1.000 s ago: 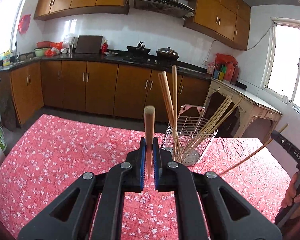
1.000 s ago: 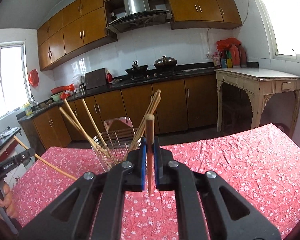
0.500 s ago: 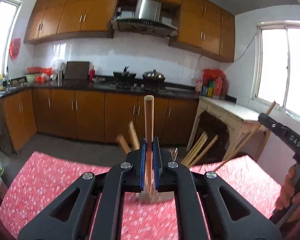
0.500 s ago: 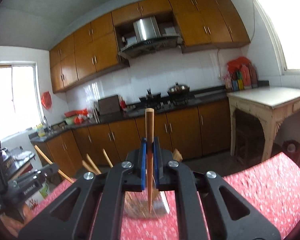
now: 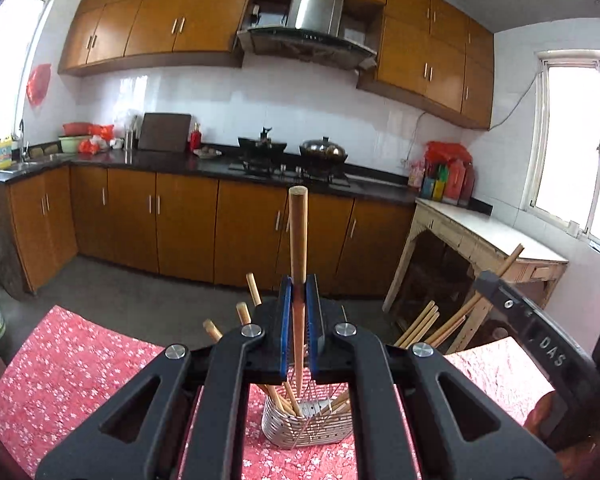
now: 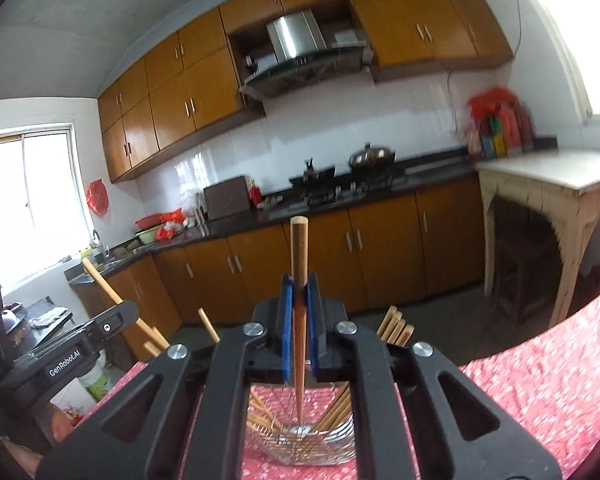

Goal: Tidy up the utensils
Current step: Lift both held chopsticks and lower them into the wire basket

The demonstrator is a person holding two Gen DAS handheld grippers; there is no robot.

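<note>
Left gripper point(image 5: 298, 332): pinching an upright chopstick point(image 5: 298, 248) above the wire holder point(image 5: 306, 426).
Right gripper point(image 6: 299, 334): clamping its own chopstick point(image 6: 299, 280), tip hanging inside the holder's rim.

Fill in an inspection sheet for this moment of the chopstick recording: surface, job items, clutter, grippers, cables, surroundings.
Surface: red floral tablecloth covers the table.
Job's things: wire utensil holder stands on the cloth with several chopsticks leaning inside; one chopstick is upright in the left gripper, another chopstick upright in the right gripper, its tip down inside the holder.
Clutter: nothing seen on the cloth.
Grippers: left gripper shut on its chopstick; right gripper shut on its chopstick; both above the holder.
Cables: a wall cord near the window.
Surroundings: wooden cabinets, range hood, stove with pots, side table.
</note>
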